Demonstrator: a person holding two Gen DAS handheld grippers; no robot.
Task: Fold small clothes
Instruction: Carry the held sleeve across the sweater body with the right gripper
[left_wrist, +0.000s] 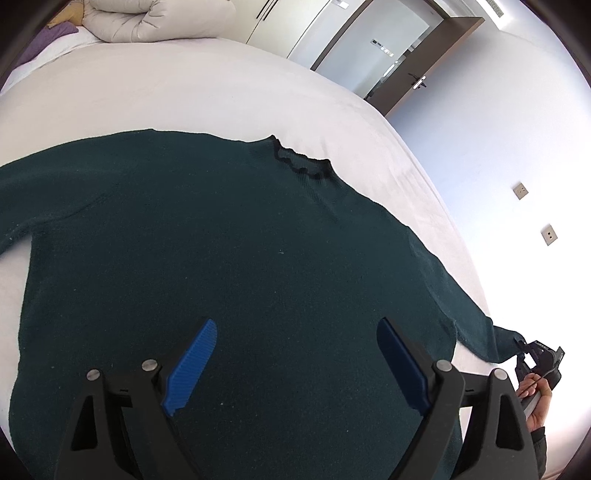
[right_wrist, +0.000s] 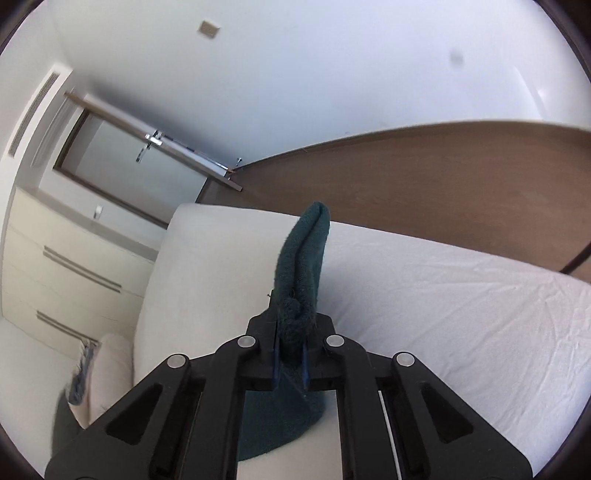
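A dark green sweater (left_wrist: 207, 236) lies flat on the white bed (left_wrist: 184, 88), collar (left_wrist: 301, 162) at the far side. My left gripper (left_wrist: 295, 354) is open and empty, hovering above the sweater's lower body, blue pads wide apart. My right gripper (right_wrist: 290, 354) is shut on the cuff of the sweater's right sleeve (right_wrist: 303, 258), which sticks up between the jaws. In the left wrist view the right gripper (left_wrist: 535, 356) holds that sleeve end (left_wrist: 480, 328) at the bed's right edge.
A rolled cream duvet (left_wrist: 147, 18) lies at the far end of the bed. A white wall with sockets (left_wrist: 520, 190) and a door (left_wrist: 417, 74) are to the right. White drawers (right_wrist: 74, 269) and wooden floor (right_wrist: 443, 177) lie beyond the mattress.
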